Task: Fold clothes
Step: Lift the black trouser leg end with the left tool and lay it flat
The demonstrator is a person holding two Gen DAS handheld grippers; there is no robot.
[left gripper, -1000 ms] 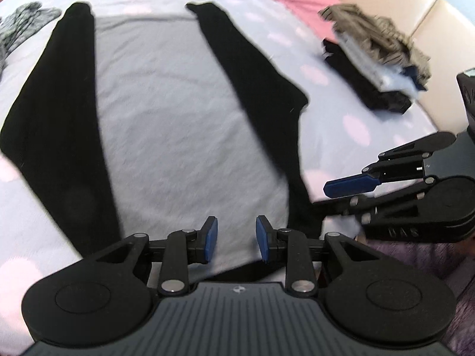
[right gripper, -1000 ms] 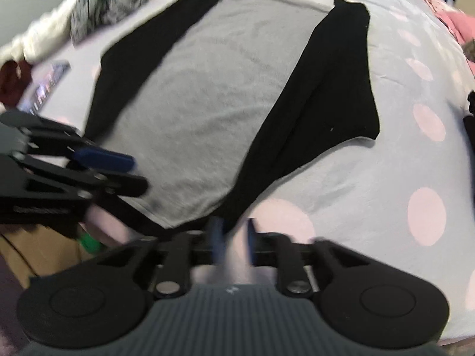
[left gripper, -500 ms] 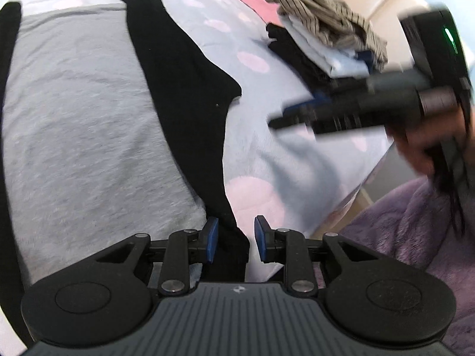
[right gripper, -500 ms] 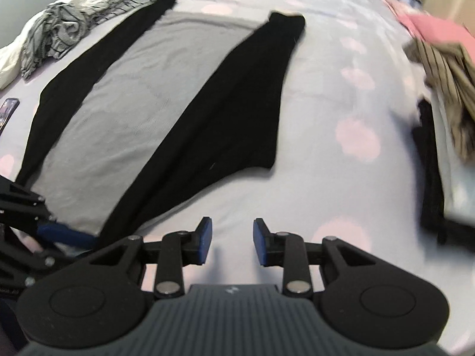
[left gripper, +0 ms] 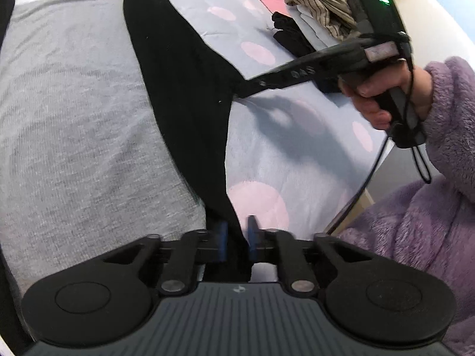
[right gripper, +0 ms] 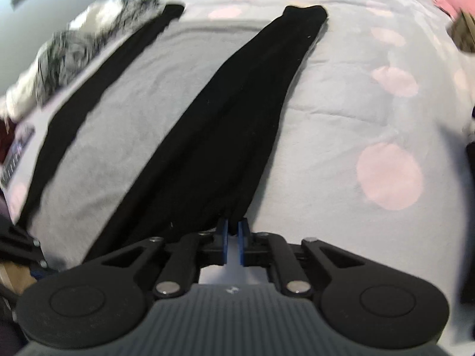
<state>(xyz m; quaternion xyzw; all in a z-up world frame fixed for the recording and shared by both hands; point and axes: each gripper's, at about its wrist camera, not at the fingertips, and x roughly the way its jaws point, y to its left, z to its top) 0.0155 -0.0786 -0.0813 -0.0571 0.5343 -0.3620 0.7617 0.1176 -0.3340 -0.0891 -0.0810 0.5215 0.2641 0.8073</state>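
My left gripper (left gripper: 237, 238) is closing, with the near end of the black sleeve (left gripper: 184, 89) bunched between its blue pads (left gripper: 222, 238). My right gripper (right gripper: 233, 238) is closing too, and its pads are pinching the outer edge of that same sleeve, further up. From the left camera you can see the right one (left gripper: 237, 93) reaching in from the side with its tip on the sleeve's edge, my hand (left gripper: 386, 92) wrapped round the handle and a fuzzy purple sleeve (left gripper: 445, 112) behind it. There's raised lettering on its side, but it's too blurry for me to read.

The shirt (left gripper: 74, 118) itself, grey body with black sleeves, lies spread flat on the bed (left gripper: 282, 154), which has a pale blue cover with pink dots. Over to the right there's a stack of folded clothes (left gripper: 311, 14), and on the far left a crumpled striped heap (right gripper: 74, 44).
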